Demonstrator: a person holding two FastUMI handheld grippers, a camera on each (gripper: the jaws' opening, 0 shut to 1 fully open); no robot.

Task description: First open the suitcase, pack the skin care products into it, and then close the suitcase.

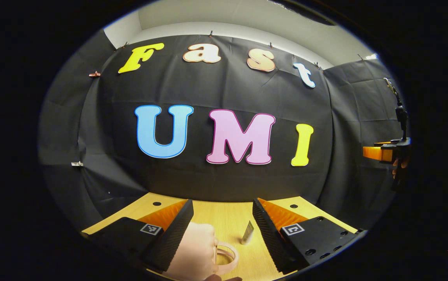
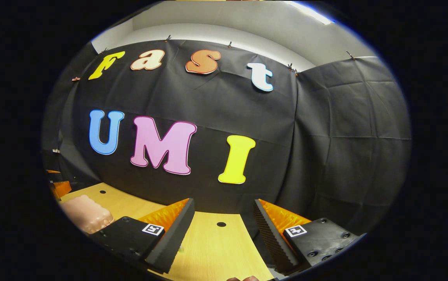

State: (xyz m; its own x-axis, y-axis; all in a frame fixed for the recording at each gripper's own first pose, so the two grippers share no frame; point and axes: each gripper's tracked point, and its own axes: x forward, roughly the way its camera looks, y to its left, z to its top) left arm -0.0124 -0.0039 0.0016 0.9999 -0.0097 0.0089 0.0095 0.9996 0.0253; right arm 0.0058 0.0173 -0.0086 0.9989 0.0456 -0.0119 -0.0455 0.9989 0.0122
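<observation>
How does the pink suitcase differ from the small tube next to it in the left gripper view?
The pink suitcase is broad and rounded; the tube is slim. The suitcase is pale pink, the tube silvery grey. The suitcase lies low, while the tube stands nearly upright. Both rest on the wooden table, between the fingers of the open left gripper.

Ahead of the left gripper (image 1: 223, 230), a pink suitcase (image 1: 192, 251) and small tube (image 1: 247, 233) crowd the table (image 1: 227, 214).
</observation>
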